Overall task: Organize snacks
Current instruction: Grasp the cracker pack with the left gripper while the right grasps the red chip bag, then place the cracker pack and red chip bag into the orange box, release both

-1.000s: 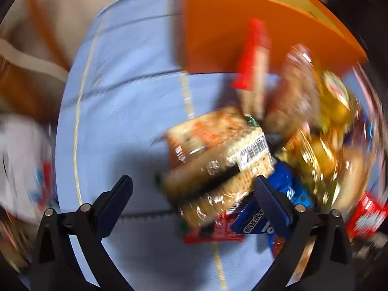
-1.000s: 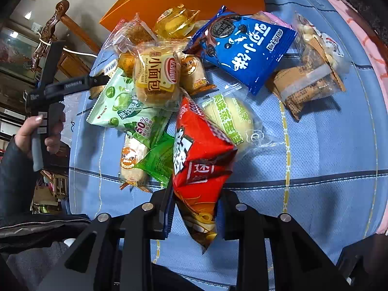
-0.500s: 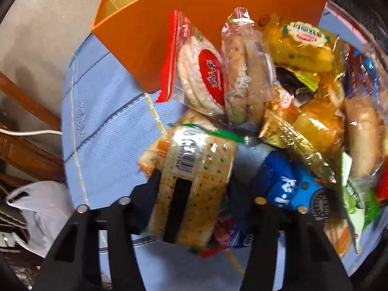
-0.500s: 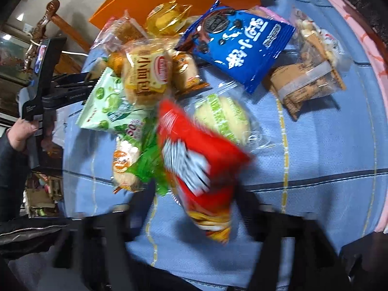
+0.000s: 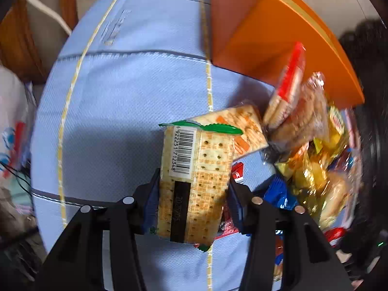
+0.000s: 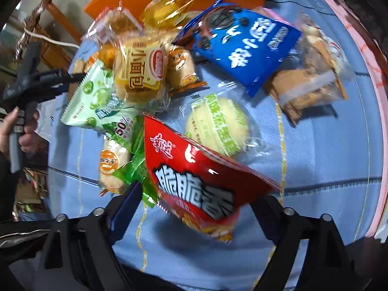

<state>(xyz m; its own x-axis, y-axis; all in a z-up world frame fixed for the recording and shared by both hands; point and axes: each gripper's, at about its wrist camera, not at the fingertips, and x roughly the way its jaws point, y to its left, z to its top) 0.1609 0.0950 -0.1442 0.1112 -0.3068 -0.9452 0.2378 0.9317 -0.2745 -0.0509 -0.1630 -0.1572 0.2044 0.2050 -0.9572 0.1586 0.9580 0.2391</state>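
In the left wrist view my left gripper (image 5: 194,184) is shut on a clear pack of square crackers (image 5: 203,167) with a barcode label, held upright just above the blue cloth (image 5: 121,111). A second cracker pack (image 5: 245,126) lies behind it. In the right wrist view my right gripper (image 6: 198,194) has its jaws opening wide. A red snack bag (image 6: 194,177) lies tilted between them, and neither pad presses on it. Behind it spreads the snack pile: a green-and-white pouch (image 6: 97,106), a small bread pack (image 6: 140,72) and a blue cookie bag (image 6: 245,41).
An orange box (image 5: 266,48) stands open at the back of the cloth, with wrapped biscuits (image 5: 291,101) leaning on it. A round green-labelled bun (image 6: 218,126) and brown wafer packs (image 6: 312,82) lie right of the pile. A person's hand (image 6: 14,131) holds the left gripper at far left.
My left gripper closed on the cracker pack and lifted it off the pile. My right gripper opened and let go of the red bag, which tipped over flatter between the jaws.
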